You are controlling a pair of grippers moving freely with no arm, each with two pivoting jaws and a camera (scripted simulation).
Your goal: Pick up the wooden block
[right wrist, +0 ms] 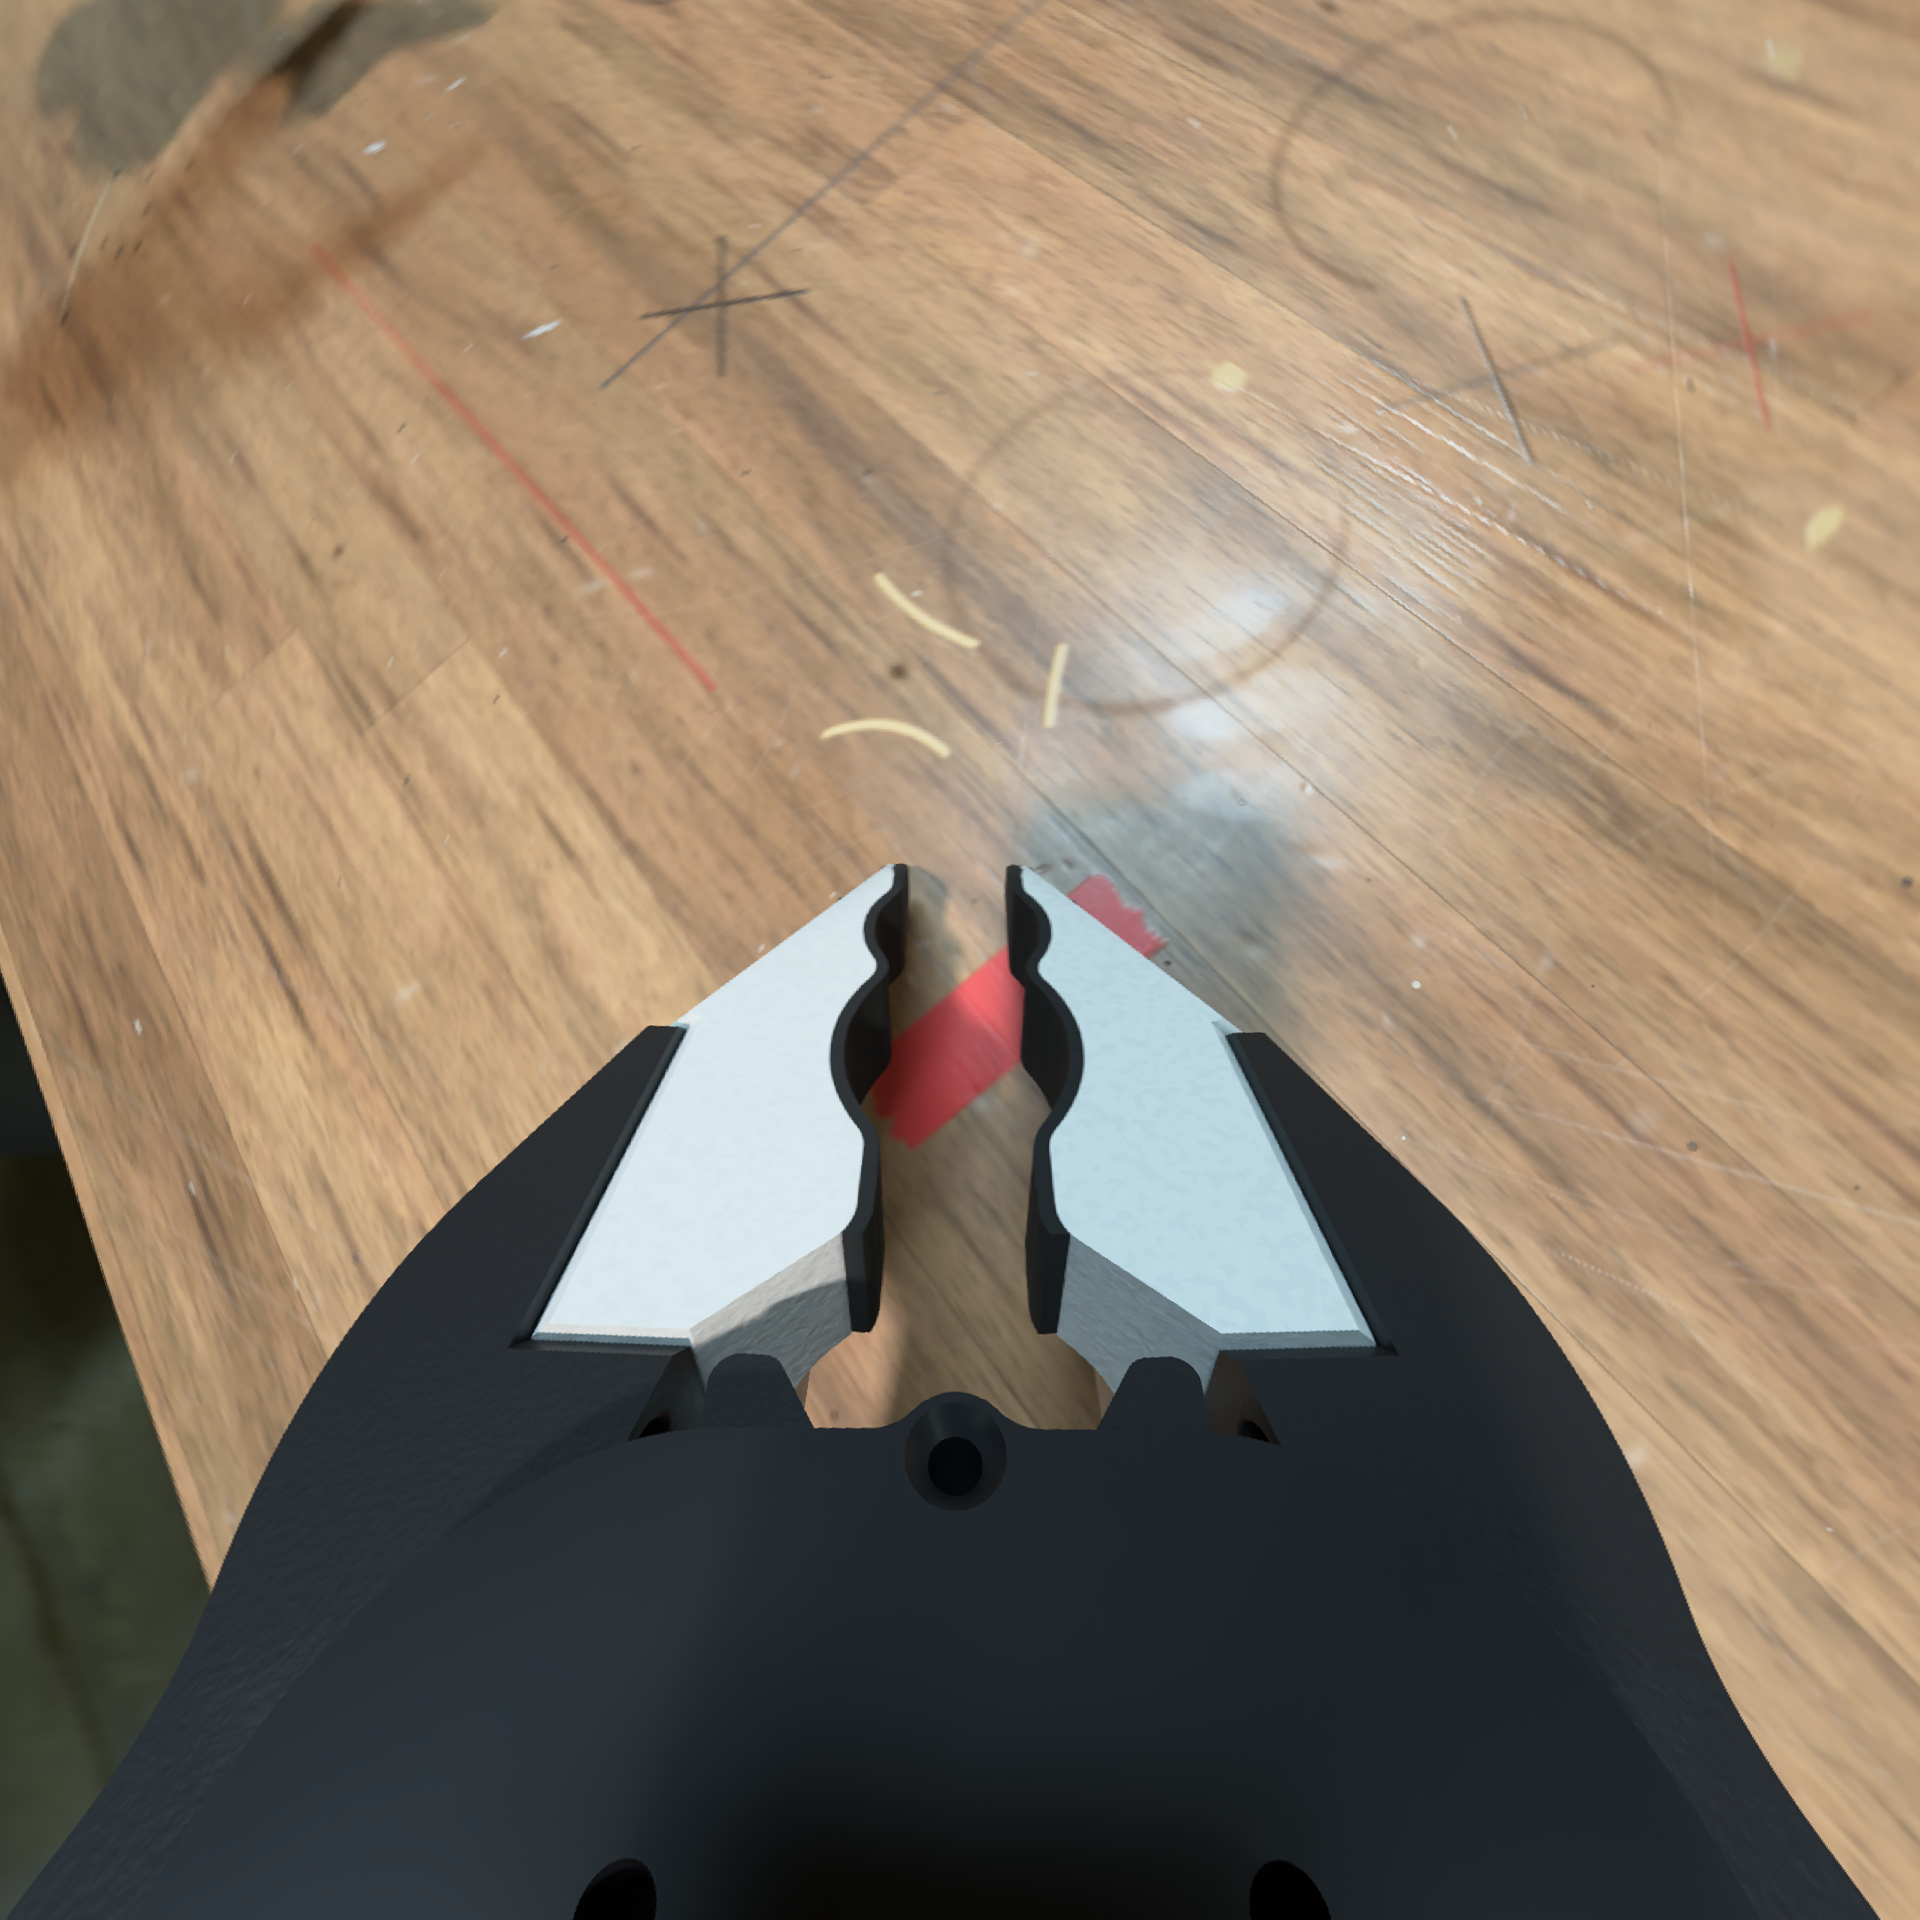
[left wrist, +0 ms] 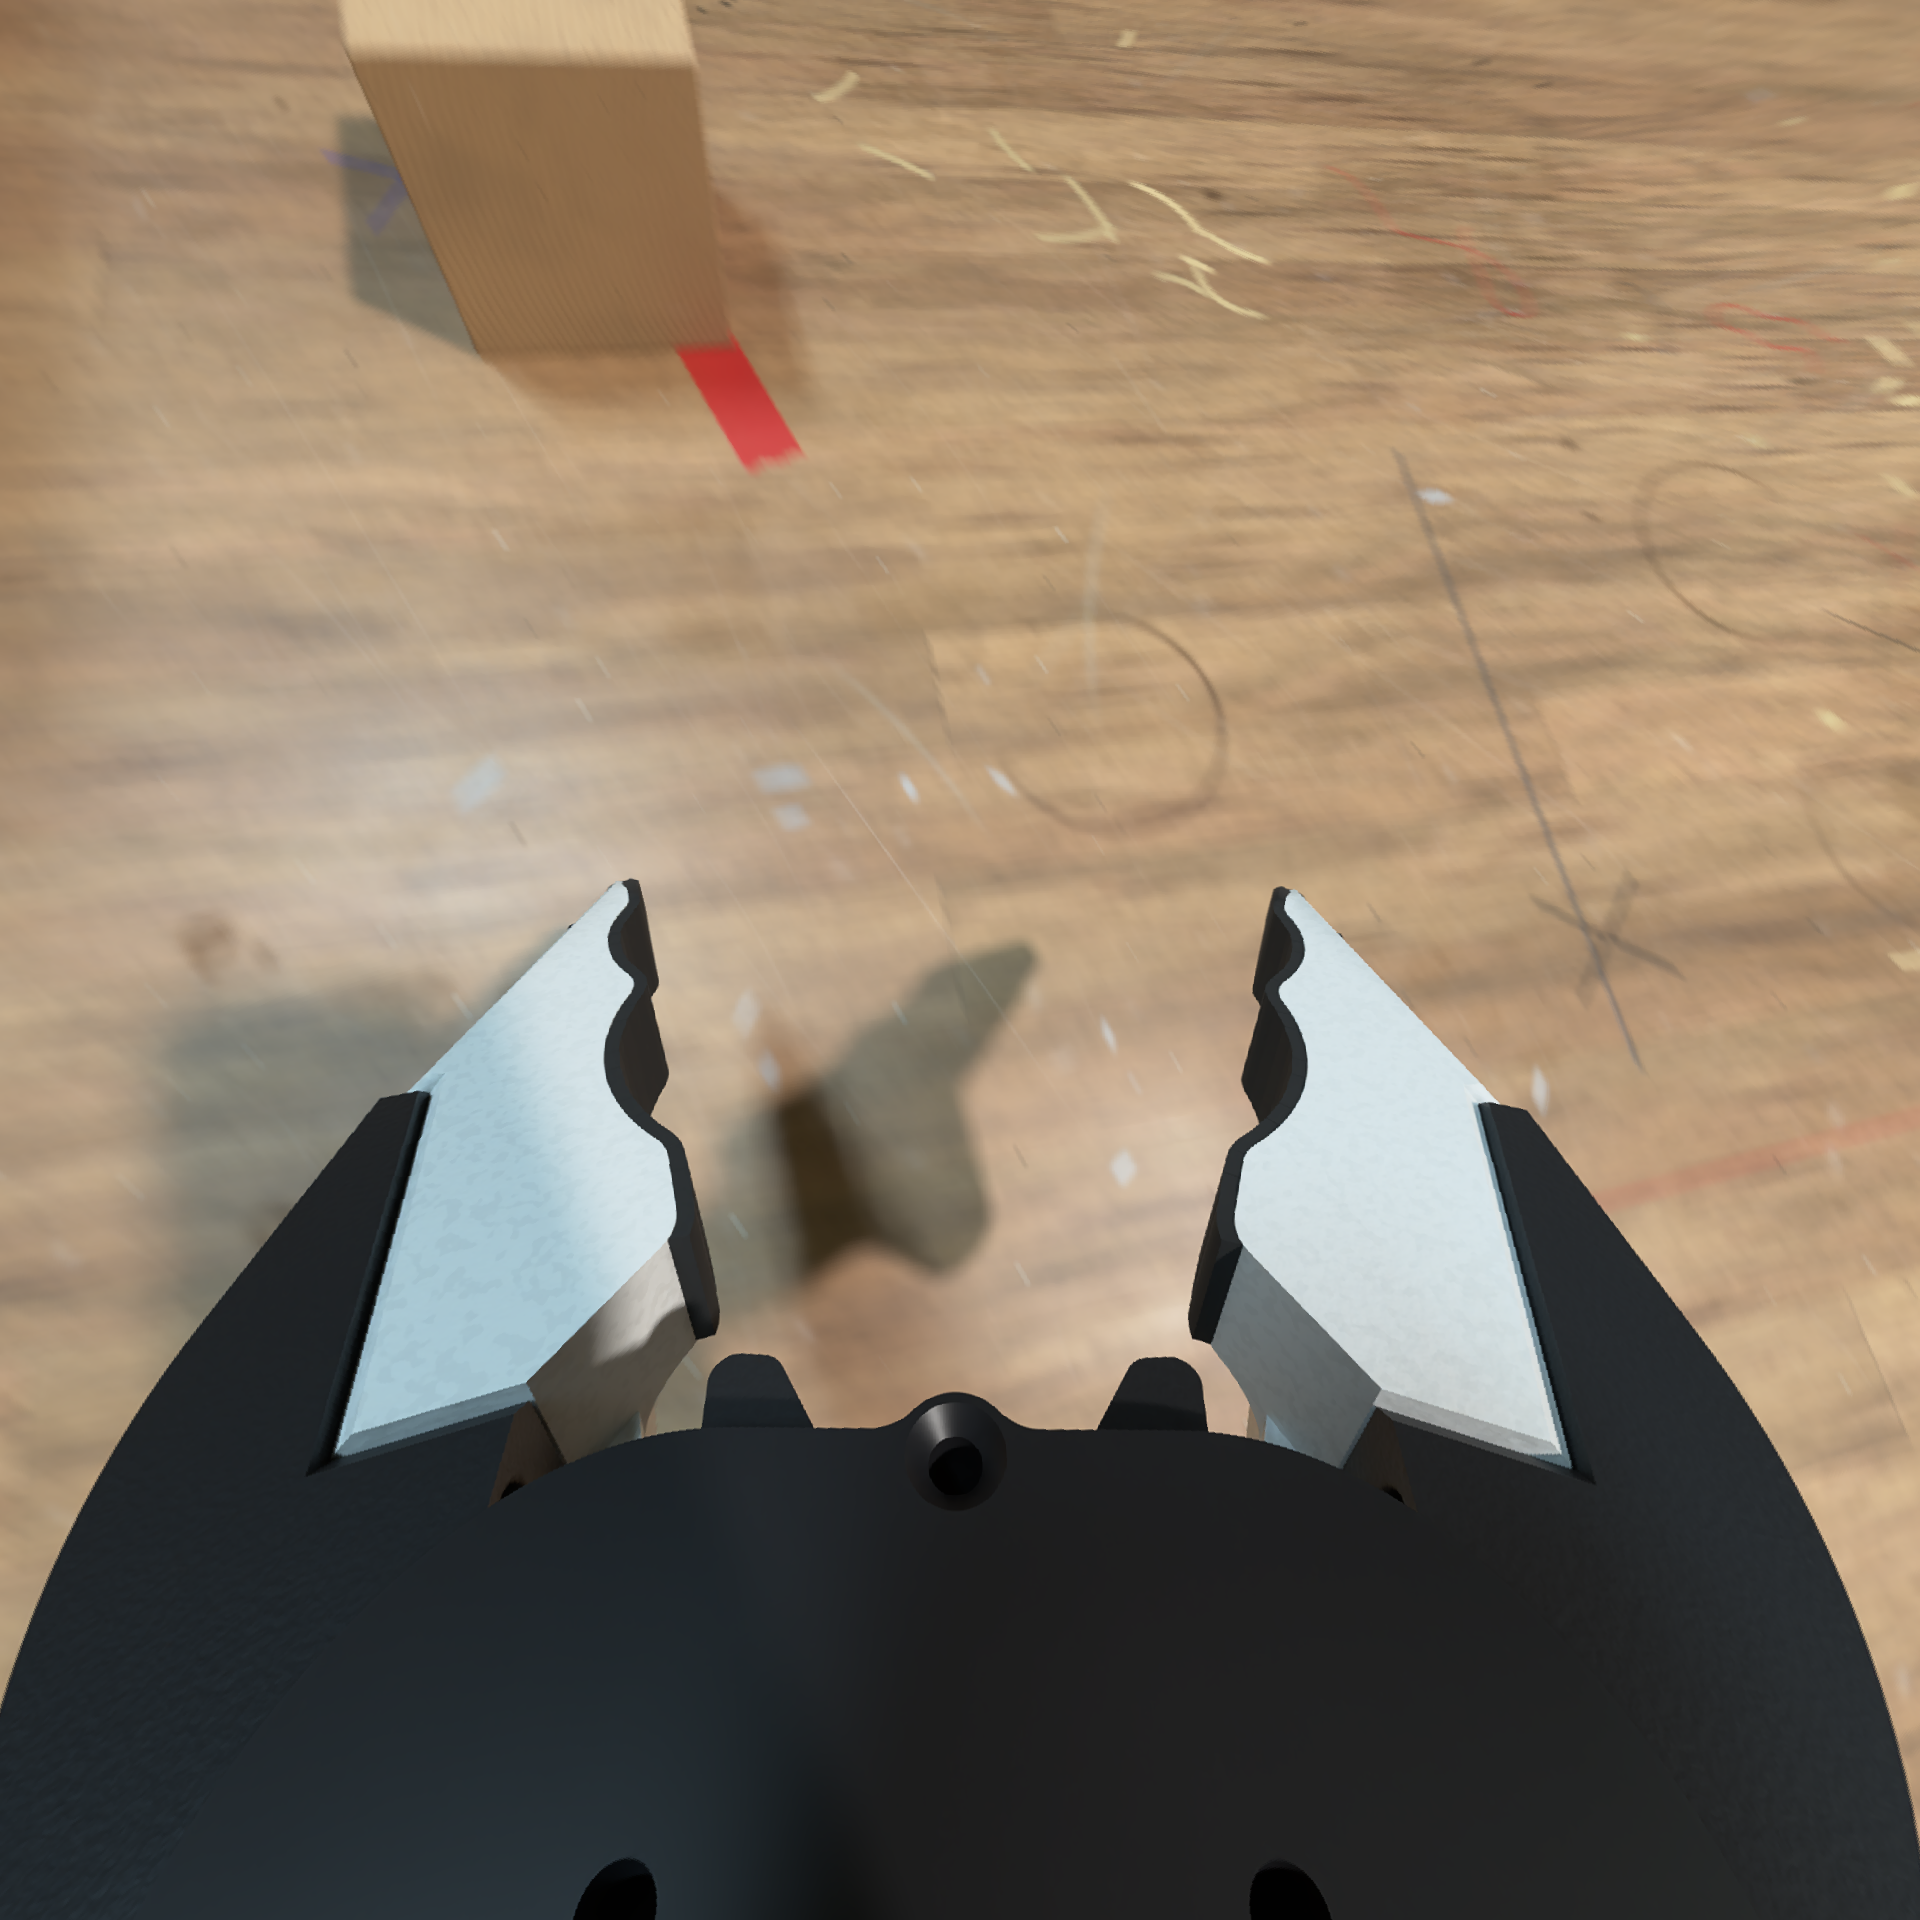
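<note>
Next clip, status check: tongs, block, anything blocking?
Left tongs open, empty, short of the block. Right tongs nearly closed, empty, over red tape; no block in that view. Block upright on table, path clear.

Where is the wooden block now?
In the left wrist view, the block stands on the table at upper left, ahead of the open left gripper, touching red tape.

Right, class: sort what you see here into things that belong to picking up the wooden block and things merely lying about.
Job:
- block
- left tongs, open, short of the block
- right tongs, nearly closed, empty

Lying about:
- red tape
- wood shavings
- pencil marks
- table
</note>
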